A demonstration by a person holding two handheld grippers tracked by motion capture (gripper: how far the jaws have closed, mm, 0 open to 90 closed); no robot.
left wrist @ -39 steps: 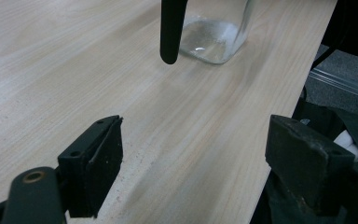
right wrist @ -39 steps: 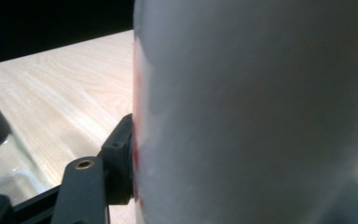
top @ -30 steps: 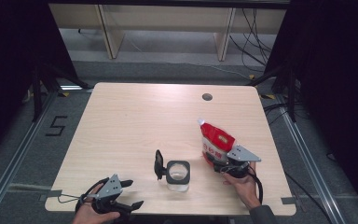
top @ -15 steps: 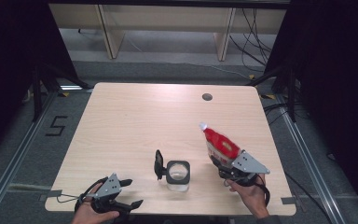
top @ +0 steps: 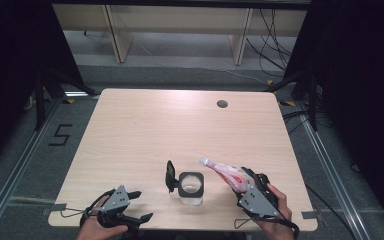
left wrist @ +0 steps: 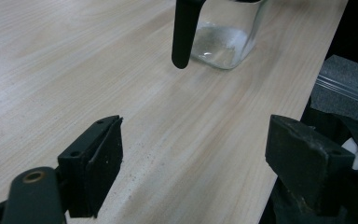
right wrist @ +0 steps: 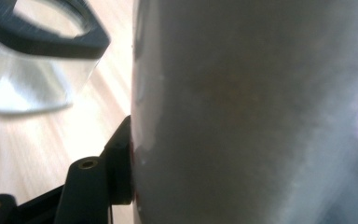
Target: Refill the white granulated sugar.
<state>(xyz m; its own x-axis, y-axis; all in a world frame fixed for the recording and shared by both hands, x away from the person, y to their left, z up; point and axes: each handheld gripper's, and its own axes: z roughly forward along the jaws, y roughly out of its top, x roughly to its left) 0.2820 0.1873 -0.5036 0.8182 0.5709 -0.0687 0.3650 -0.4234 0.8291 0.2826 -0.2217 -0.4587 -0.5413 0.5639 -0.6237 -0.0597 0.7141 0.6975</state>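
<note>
A clear glass jar (top: 190, 187) with a black rim stands near the table's front edge, and its black lid (top: 170, 176) hangs open at its left. My right gripper (top: 241, 181) is shut on a red and white pouch (top: 226, 171), which is tilted with its white spout toward the jar from the right. In the right gripper view the pouch (right wrist: 251, 112) is pressed against the left finger (right wrist: 119, 163), with the jar (right wrist: 32, 70) beyond. My left gripper (top: 141, 206) rests open at the front left. Between its jaws lies bare wood (left wrist: 196, 172), with the jar (left wrist: 223, 37) farther off.
The light wooden table (top: 145, 130) has a round cable hole (top: 222, 104) at the back right. The table's front edge runs just under both hands. Dark curtains and metal floor rails flank the table, and shelving legs stand behind it.
My right gripper has carried the pouch toward the front edge and tipped it over, so that its spout now points left toward the jar. The left gripper has stayed put.
</note>
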